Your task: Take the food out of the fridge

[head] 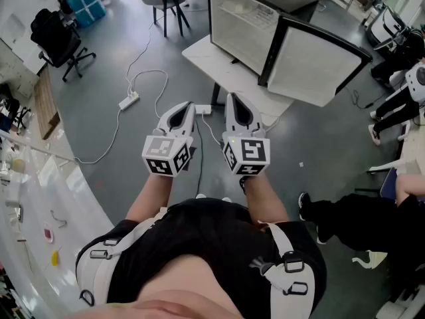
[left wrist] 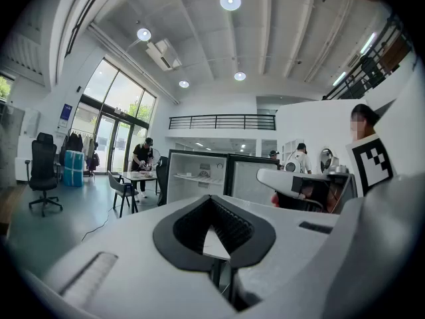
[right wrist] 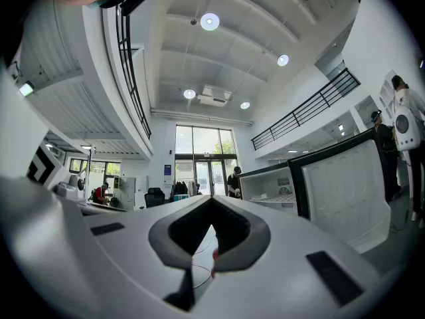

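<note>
Fridge (head: 242, 28) open, contents indistinct

Shells of left gripper (head: 188, 106) and right gripper (head: 234, 100): matt white plastic. Inner pads (left wrist: 229, 226): black, ribbed, rubbery. The fridge (head: 244, 20) has a glossy black frame and a white moulded plastic liner, faintly pebbled on its door (head: 312, 65). Grey floor (head: 133, 165): smooth, low sheen. Pale harness straps (head: 282, 248): woven webbing.
</note>
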`<action>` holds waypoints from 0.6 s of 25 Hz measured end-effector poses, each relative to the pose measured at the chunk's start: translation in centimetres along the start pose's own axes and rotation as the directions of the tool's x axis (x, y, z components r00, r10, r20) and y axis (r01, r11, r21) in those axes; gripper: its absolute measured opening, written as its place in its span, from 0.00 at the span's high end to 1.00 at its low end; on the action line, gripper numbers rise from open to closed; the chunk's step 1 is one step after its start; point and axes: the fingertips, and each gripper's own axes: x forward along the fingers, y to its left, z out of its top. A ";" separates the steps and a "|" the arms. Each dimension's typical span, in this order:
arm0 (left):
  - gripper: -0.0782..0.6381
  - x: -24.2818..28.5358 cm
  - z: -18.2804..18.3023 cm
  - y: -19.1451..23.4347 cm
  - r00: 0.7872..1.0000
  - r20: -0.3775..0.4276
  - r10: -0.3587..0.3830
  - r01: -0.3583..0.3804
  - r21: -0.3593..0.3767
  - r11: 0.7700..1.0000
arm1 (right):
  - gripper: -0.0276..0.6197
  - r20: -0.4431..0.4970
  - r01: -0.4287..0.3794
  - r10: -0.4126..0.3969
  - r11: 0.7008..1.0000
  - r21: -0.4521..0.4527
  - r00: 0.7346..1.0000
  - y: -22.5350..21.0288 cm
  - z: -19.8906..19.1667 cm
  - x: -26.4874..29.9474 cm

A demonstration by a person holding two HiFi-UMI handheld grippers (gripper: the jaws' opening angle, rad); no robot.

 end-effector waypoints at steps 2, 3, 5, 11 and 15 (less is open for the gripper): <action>0.89 -0.4 0.3 0.2 1.000 0.002 0.000 0.000 0.005 1.000 | 0.95 0.010 -0.005 0.004 1.000 0.012 1.000 0.4 0.4 -0.2; 0.89 -0.5 0.3 0.2 1.000 0.004 0.001 -0.001 0.006 1.000 | 0.95 0.013 -0.006 0.006 1.000 0.018 1.000 0.6 0.5 -0.2; 0.89 -1.0 0.4 0.3 1.000 0.006 0.003 -0.003 0.007 1.000 | 0.95 0.012 -0.006 0.006 1.000 0.027 1.000 0.8 0.5 -0.5; 0.89 -1.7 0.2 0.8 1.000 0.009 0.004 -0.004 0.000 1.000 | 0.95 0.005 0.016 -0.016 1.000 0.026 1.000 1.1 0.5 -0.7; 0.89 -1.7 0.2 1.4 1.000 0.012 -0.010 0.010 -0.007 1.000 | 0.95 -0.003 0.035 -0.035 0.999 0.017 0.999 1.5 0.3 -0.5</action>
